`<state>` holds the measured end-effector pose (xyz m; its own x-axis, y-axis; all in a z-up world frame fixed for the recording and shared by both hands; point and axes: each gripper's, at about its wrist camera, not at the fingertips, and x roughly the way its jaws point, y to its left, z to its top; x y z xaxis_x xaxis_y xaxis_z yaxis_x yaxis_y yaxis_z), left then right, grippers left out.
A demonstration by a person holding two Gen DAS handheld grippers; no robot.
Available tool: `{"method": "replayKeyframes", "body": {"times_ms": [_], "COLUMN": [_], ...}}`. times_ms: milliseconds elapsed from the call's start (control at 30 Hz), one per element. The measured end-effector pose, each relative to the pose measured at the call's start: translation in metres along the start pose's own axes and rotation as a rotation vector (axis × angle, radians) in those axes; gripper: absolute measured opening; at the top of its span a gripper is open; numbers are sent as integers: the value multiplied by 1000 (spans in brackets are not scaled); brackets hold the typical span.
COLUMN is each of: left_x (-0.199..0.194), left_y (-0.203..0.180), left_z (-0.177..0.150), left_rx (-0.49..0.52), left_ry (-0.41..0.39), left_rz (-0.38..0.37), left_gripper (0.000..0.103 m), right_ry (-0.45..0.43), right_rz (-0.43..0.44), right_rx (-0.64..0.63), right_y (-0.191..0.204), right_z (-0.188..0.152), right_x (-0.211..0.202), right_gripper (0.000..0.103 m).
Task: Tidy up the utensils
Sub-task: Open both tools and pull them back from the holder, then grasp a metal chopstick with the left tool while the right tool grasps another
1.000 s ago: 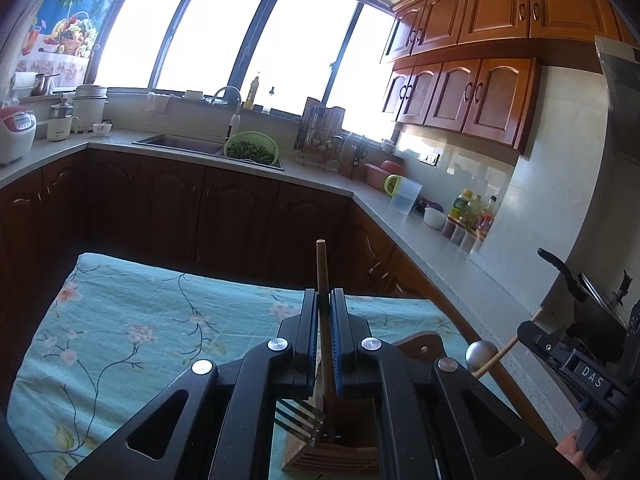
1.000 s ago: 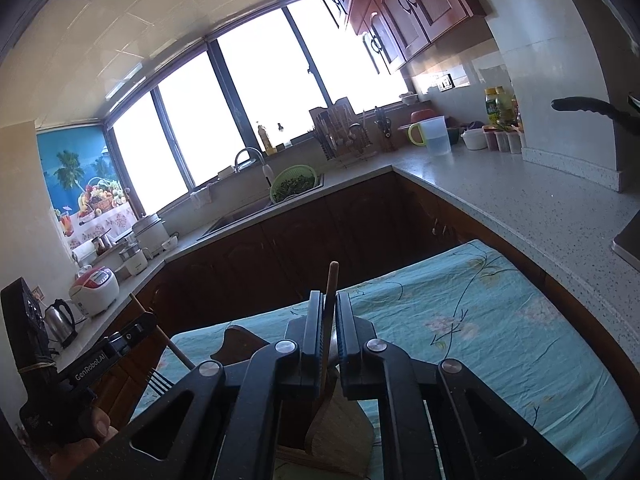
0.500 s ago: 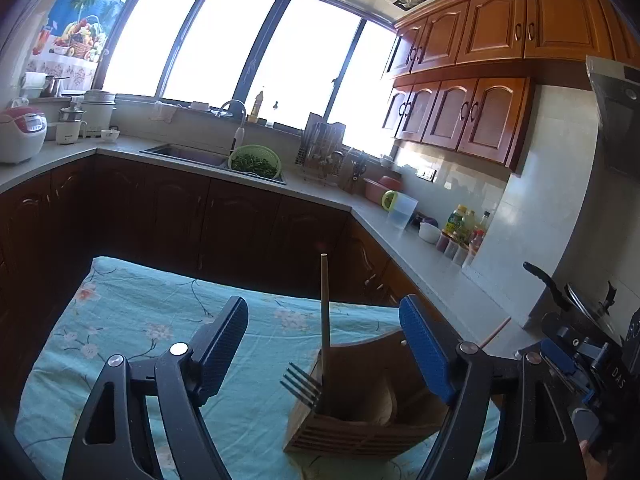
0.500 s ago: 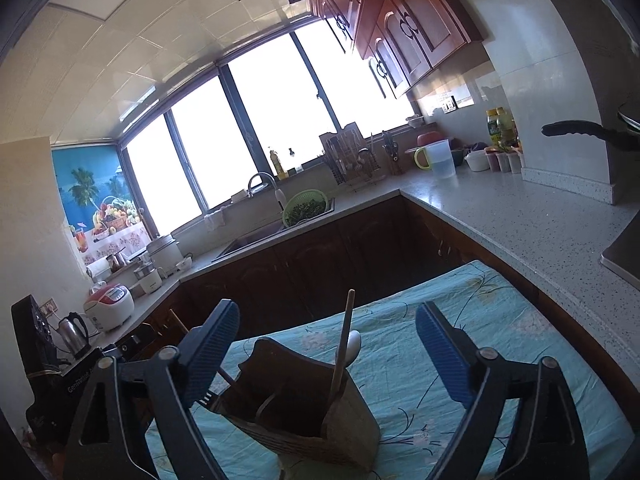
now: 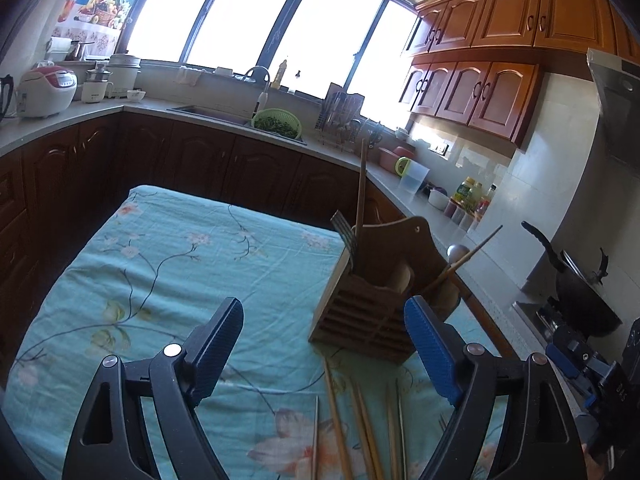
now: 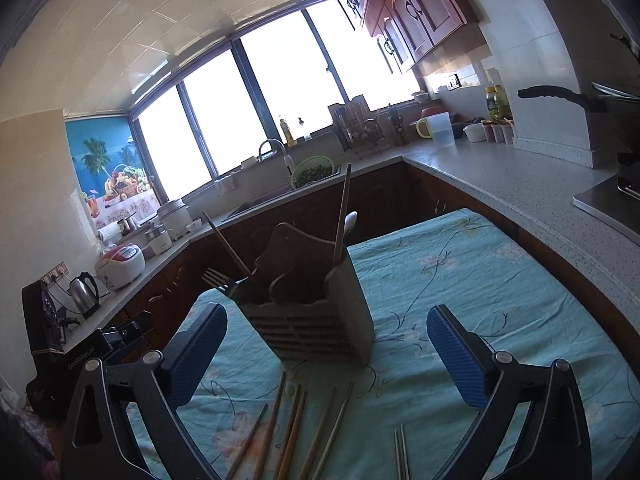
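Fingers of the left gripper [image 5: 323, 350] are spread wide with nothing between them, and the jaws have just been opening; the blue pads [image 5: 430, 350] are seen on either side of bare flowered cloth [image 5: 168, 256]. Fingers of the right gripper [image 6: 327, 354] are likewise spread wide and empty, their jaws also having just been opening. A wooden utensil holder [image 5: 370, 292] is stood upright on the cloth-covered worktop, ahead of the left fingers and toward their right pad; in the right wrist view the same holder [image 6: 320, 320] is seen straight ahead, between the lines of the two fingers but beyond their tips. A fork [image 5: 344, 232] is lodged in the holder with its tines up, beside a long wooden handle [image 5: 361, 184] that rises upright, and a spoon with a wooden handle [image 5: 464, 258] is leaned out toward the right. Loose chopsticks [image 5: 352, 424] are laid flat on the cloth below the holder, between and under the left fingers; in the right wrist view these chopsticks [image 6: 288, 428] are spread out between the right fingers, close to the camera. Part of the other gripper is visible at the edge of each view.
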<state>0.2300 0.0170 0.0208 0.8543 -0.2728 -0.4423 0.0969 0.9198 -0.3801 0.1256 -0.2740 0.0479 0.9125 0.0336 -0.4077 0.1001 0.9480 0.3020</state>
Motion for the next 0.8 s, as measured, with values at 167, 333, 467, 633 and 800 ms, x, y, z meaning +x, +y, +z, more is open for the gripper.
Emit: {"method": "replayKeyframes", "body": {"times_ms": [167,333,467,633,800], "left_x": [-20,-37,-42,-49,-48], "left_y": [10,15,14,11,6], "left_z": [-17,-37,-49,-51,-55], "left_rx": [-46,-62,-65,-44,-15], "left_ry": [49,70,110,120,138], "left_rz": [15,50,58,83,90], "left_gripper": [83,83,83,83,82], "right_ry": [46,91,143,151,176], "right_rz": [-22,-18,-19,-23,-17], "right_rx": [-4,46,30,21,32], "right_y": [-5,-11,-8,-6,-8], "right_z": [-22,-46,-63,-69,-75], "right_x": [-15,-23,-20,-22,-17], "right_gripper": [101,101,101,101,100]}}
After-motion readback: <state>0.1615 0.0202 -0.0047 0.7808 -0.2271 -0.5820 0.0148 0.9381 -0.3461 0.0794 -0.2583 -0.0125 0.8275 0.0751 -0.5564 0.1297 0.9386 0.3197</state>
